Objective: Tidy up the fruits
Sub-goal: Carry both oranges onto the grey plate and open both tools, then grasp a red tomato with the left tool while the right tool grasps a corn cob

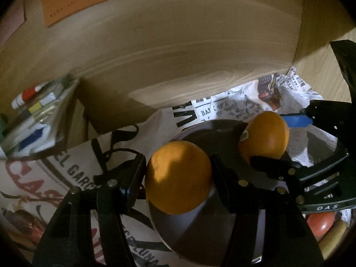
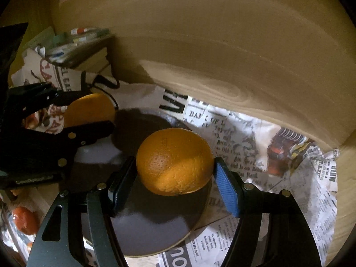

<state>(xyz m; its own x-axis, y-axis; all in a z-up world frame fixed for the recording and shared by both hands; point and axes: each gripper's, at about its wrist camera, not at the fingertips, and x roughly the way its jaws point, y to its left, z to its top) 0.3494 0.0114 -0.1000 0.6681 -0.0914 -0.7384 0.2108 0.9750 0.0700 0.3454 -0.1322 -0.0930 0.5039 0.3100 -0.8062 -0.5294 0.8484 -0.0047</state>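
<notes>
My left gripper (image 1: pixel 178 171) is shut on an orange (image 1: pixel 178 176) and holds it over the near edge of a dark plate (image 1: pixel 200 233). My right gripper (image 2: pixel 174 178) is shut on a second orange (image 2: pixel 174 161) over the same plate (image 2: pixel 151 229). In the left wrist view the right gripper (image 1: pixel 278 138) with its orange (image 1: pixel 264 136) shows at the right. In the right wrist view the left gripper (image 2: pixel 84 111) with its orange (image 2: pixel 90 110) shows at the left. Both oranges hang just above or at the plate; contact is unclear.
A newspaper-print cloth (image 2: pixel 255 151) covers the wooden surface under the plate. A wooden back wall (image 1: pixel 178 55) rises close behind. A clear packet of small items (image 1: pixel 37 115) leans at the left. A red tomato (image 1: pixel 320 223) lies at the near right, also seen at the lower left (image 2: pixel 23 220).
</notes>
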